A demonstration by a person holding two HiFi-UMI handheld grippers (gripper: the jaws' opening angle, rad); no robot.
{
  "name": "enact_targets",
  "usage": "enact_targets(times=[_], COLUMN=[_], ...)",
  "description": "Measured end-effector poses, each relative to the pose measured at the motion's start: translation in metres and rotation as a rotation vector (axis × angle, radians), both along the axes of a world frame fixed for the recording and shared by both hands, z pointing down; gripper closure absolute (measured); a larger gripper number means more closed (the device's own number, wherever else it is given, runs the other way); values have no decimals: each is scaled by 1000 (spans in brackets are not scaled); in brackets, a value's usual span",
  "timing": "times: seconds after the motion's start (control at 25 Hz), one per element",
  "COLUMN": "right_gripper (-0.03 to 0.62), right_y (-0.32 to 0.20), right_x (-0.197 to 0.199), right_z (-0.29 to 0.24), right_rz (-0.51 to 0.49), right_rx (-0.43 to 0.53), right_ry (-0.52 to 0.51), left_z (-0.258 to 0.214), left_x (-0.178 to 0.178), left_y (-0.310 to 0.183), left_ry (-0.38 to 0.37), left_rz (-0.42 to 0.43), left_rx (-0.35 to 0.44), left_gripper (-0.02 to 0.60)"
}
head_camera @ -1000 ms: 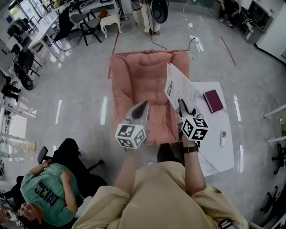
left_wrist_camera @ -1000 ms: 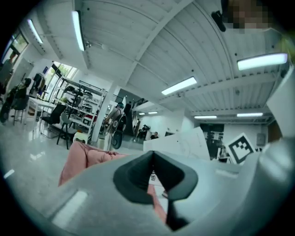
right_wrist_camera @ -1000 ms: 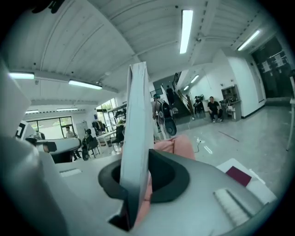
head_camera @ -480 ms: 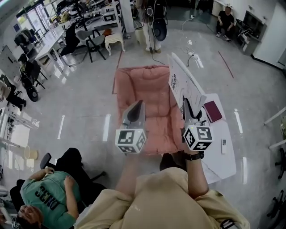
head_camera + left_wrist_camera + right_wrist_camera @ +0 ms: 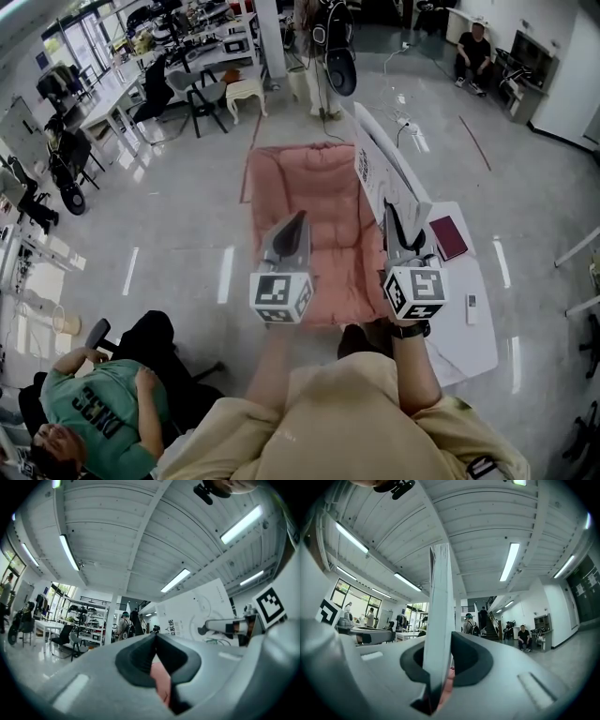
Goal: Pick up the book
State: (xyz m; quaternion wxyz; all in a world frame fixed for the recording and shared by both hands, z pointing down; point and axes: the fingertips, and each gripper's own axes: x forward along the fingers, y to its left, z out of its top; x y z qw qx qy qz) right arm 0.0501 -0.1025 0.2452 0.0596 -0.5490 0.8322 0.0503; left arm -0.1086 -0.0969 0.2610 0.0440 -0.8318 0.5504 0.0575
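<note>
A large thin white book (image 5: 378,161) with dark print on its cover stands upright in the air above the pink cushioned seat (image 5: 309,202). My right gripper (image 5: 394,217) is shut on its lower edge. In the right gripper view the book's edge (image 5: 440,606) rises straight up from between the pads of the right gripper (image 5: 439,660). My left gripper (image 5: 298,223) hangs level to the left of the book, apart from it. Its jaws are shut with nothing between them. The left gripper view has the book's cover (image 5: 194,613) off to the right of the left gripper (image 5: 155,637).
A white table (image 5: 473,342) to the right carries a maroon book (image 5: 447,236) and a small white remote (image 5: 472,308). A person in a green shirt (image 5: 94,412) sits at the lower left. Desks and chairs (image 5: 192,80) stand at the far left, and a fan stand (image 5: 330,56) behind the seat.
Both grippers have risen. The white book has come up with the right gripper, from leaning over the pink seat to standing high and upright above it.
</note>
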Motion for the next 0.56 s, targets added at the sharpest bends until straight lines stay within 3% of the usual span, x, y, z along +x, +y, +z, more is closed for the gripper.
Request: enact_targets(times=[0.56], right_gripper=[547], right_y=[7], right_x=[-8], right_z=[7], right_rz=[-16], right_rx=[13], right_ry=[83], left_z=[23], left_x=[0], left_y=[1], left_ry=[57], left_rz=[8], left_rx=[-27], left_gripper=[580])
